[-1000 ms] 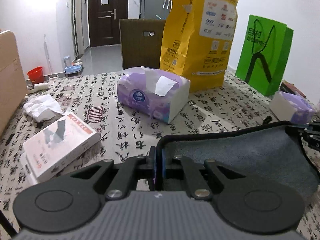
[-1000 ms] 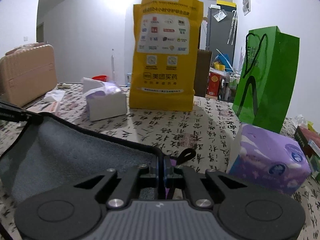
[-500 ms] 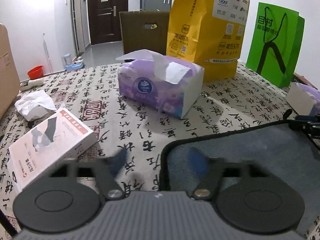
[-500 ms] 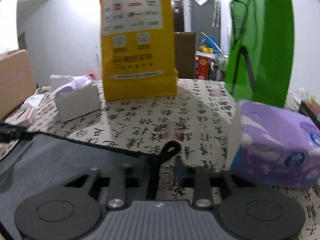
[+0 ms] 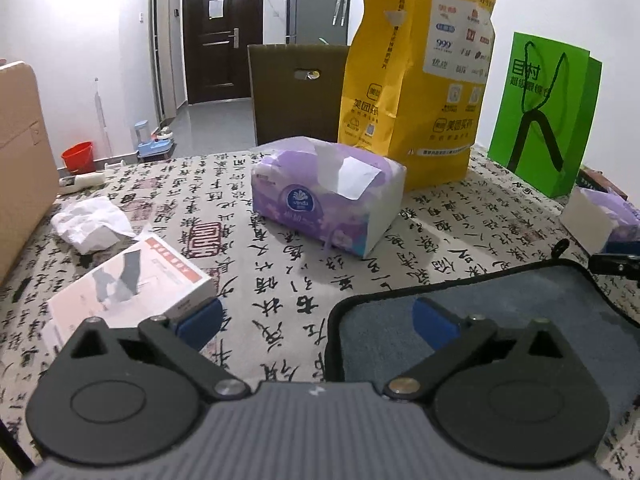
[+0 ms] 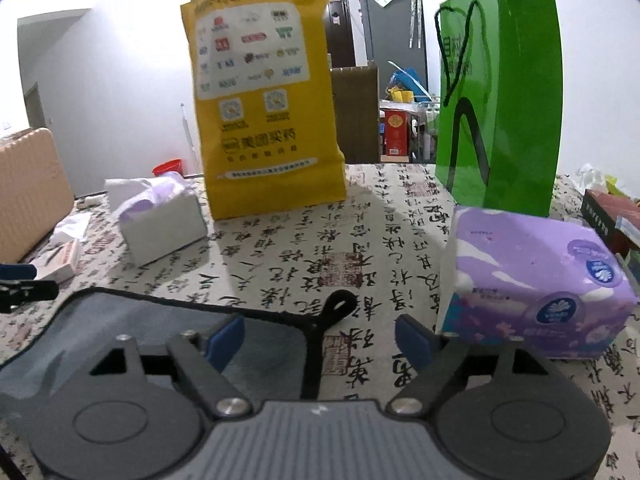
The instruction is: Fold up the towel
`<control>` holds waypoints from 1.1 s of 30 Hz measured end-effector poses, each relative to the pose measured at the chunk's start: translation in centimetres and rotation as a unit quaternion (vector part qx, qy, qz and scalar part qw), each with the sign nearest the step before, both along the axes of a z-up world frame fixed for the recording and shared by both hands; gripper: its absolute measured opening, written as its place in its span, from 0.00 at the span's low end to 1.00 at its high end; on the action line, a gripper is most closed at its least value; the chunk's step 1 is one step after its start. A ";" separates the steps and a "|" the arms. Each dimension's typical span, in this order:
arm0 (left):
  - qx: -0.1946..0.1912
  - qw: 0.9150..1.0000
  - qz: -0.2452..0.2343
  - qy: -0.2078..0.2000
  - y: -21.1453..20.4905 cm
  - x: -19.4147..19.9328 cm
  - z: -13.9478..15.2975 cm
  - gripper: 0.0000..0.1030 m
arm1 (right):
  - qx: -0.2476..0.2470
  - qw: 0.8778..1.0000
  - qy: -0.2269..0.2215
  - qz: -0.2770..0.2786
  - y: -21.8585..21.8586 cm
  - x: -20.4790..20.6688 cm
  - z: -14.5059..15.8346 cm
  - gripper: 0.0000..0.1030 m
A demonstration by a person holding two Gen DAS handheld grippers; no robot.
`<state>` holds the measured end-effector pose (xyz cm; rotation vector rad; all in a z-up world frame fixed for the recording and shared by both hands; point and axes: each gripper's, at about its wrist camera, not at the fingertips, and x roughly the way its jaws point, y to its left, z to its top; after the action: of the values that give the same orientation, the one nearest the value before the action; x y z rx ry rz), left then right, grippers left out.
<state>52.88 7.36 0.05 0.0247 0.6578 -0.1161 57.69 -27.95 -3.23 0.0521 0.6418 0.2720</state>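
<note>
A grey towel [image 5: 520,316] with a black hem lies flat on the calligraphy-print tablecloth [image 5: 280,280]. My left gripper [image 5: 318,322] is open, its blue pads wide apart over the towel's left corner. In the right wrist view the towel [image 6: 132,328] lies at lower left with its black hanging loop [image 6: 338,304] at the corner. My right gripper [image 6: 320,338] is open over that corner and holds nothing. The other gripper's tip [image 5: 614,264] shows at the towel's far right edge.
A purple tissue pack [image 5: 326,196], a white and red box [image 5: 128,280] and crumpled tissue [image 5: 92,224] lie beyond the towel. A yellow bag [image 5: 424,76] and green bag [image 5: 544,112] stand at the back. Another purple tissue pack [image 6: 532,280] sits close to my right gripper.
Both grippers were shut on the towel's corners a second ago. They have opened and let the towel go, and it now lies flat on the table.
</note>
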 end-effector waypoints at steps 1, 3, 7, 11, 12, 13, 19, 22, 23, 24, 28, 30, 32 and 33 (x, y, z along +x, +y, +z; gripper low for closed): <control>0.000 1.000 0.000 0.002 0.0 -0.3 0.3 1.00 | -0.001 1.000 -0.001 0.001 0.1 -0.4 0.4 0.83; 0.000 1.000 0.004 0.007 0.0 -1.1 0.9 1.00 | -0.003 1.000 -0.003 0.002 0.2 -1.2 1.2 0.84; 0.004 1.000 0.006 0.009 -0.3 -3.3 2.3 1.00 | 0.010 1.000 0.000 -0.003 -0.1 -2.8 2.6 0.84; 0.014 1.000 0.014 0.010 -0.8 -5.7 3.8 1.00 | 0.020 1.000 0.010 -0.006 -0.5 -4.9 3.8 0.86; 0.016 1.000 0.018 0.012 -0.8 -6.3 4.2 1.00 | 0.019 1.000 0.012 -0.005 -0.5 -5.5 4.1 0.86; 0.017 1.000 0.022 0.012 -0.8 -6.9 4.4 1.00 | 0.019 1.000 0.013 -0.004 -0.5 -6.1 4.3 0.86; 0.007 1.000 0.030 0.005 -0.8 -10.5 6.1 1.00 | 0.016 1.000 0.013 0.000 -0.3 -10.1 5.8 0.87; 0.003 1.000 0.026 0.000 -0.9 -12.2 6.6 1.00 | 0.013 1.000 0.006 0.001 -0.1 -12.1 6.6 0.88; 0.002 1.000 0.026 -0.001 -1.0 -12.7 6.7 1.00 | 0.013 1.000 0.004 0.002 -0.1 -12.7 6.9 0.89; 0.001 1.000 0.024 -0.002 -1.1 -13.2 6.9 1.00 | 0.014 1.000 0.002 0.002 0.0 -13.3 7.1 0.89; 0.003 1.000 0.020 -0.008 -1.4 -15.1 7.1 1.00 | 0.015 1.000 -0.005 0.002 0.0 -15.4 7.8 0.90; 0.004 1.000 0.017 -0.008 -1.5 -16.2 7.1 1.00 | 0.015 1.000 -0.007 0.003 0.1 -16.4 8.0 0.91; 0.004 1.000 0.016 -0.012 -1.7 -17.2 7.2 1.00 | 0.017 1.000 -0.010 0.005 0.2 -17.3 8.2 0.92; 0.002 1.000 0.016 -0.013 -1.7 -17.8 7.3 1.00 | 0.019 1.000 -0.011 0.006 0.2 -17.8 8.3 0.92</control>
<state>35.08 5.65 7.36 0.0190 0.6316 -0.0841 39.84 -27.78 5.04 0.0813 0.6146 0.2957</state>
